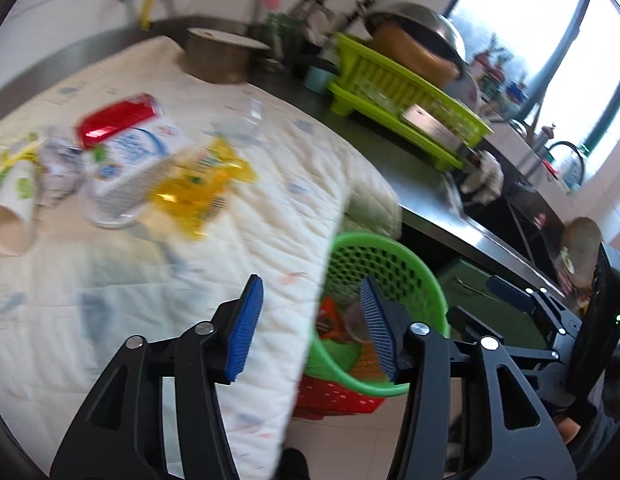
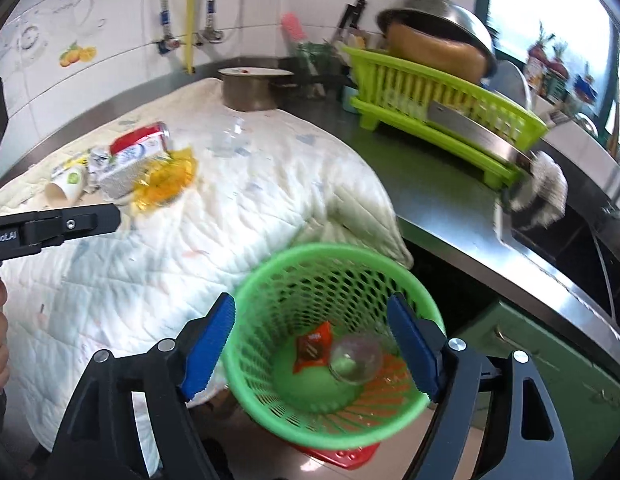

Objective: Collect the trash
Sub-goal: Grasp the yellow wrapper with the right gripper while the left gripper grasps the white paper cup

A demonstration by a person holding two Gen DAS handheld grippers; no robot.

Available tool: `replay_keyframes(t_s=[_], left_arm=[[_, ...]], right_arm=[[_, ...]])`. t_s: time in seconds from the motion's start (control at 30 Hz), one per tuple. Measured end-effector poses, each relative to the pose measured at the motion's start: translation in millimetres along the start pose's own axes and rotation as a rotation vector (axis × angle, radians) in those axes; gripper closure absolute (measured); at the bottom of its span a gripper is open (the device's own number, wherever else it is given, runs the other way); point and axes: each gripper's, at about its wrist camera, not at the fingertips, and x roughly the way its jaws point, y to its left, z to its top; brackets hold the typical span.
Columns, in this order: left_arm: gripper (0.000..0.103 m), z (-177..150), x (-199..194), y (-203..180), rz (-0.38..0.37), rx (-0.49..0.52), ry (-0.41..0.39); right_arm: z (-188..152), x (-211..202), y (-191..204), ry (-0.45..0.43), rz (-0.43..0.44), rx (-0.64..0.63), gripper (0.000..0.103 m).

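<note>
Right gripper (image 2: 310, 352), jaws spread wide and empty, poised directly above the bin (image 2: 414, 300), a green mesh basket standing on the floor just beside the counter edge; the position suits dropping an item, and nothing sits between the pads now. In the bin lie an orange wrapper (image 2: 314, 346) and a clear cup (image 2: 356, 358), apparently trash already collected. Left gripper (image 1: 310, 328), likewise wide open and holding nothing, hangs over the edge of the quilted cloth (image 1: 249, 248) that covers the counter, touching neither cloth nor bin. The remaining trash lies in a loose cluster at the far left of the cloth, well apart from both grippers: a yellow wrapper (image 1: 201, 184), a white carton (image 1: 137, 160) with a red can (image 1: 117, 122) behind it, a paper cup (image 1: 13, 208) on its side, and crumpled paper (image 1: 57, 168). A clear plastic piece (image 2: 229, 138) lies apart, nearer the pot (image 2: 249, 88). The bin's place below the counter edge probably keeps each carry short. The task appears partly done.
</note>
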Motion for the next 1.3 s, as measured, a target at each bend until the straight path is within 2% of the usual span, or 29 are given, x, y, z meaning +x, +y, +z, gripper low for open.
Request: replay_keyframes(t_s=[0.13,0.47,0.73,0.83,1.07,1.13,1.2,1.23,1.3], left_arm=[[0.045,1.0,-23.7,26.8,0.073,-0.042,-0.041],[0.041,-0.9,-71.7,104.0,0.236,-0.157,-0.128],[0.041,-4.2,-89.1,162.2,0.329,-0.246,-0.141],[0.04,-3.4,-91.3,179.6,0.345,-0.266,-0.14],[0.04,6.3,-87.9,208.2,0.365,-0.285,-0.137],[0.04,10.4,-85.3,213.6,0.365,-0.289,-0.135],[0.035,17.5,-79.7,219.0,0.365,-0.297,-0.131],[0.033,21.1,-76.7,221.3,0.37,-0.303,-0.128],[0.03,28.5,-70.8,225.2,0.369,-0.312,-0.124]], right_arm=[[16.2,7.3,21.3,-0.013,0.05,-0.032,0.024],[65.1,36.7,85.1,-0.016,0.194,-0.059,0.019],[99.7,79.0,125.0,0.04,0.264,0.011,0.019],[108.6,102.0,132.0,0.089,0.279,0.072,0.019],[122.5,139.3,138.6,0.152,0.264,0.157,0.034],[124.2,146.6,140.4,0.16,0.257,0.171,0.035],[127.2,153.8,140.8,0.165,0.251,0.185,0.039],[128.4,158.4,141.9,0.174,0.246,0.191,0.046],[129.5,164.9,142.8,0.189,0.251,0.202,0.051]])
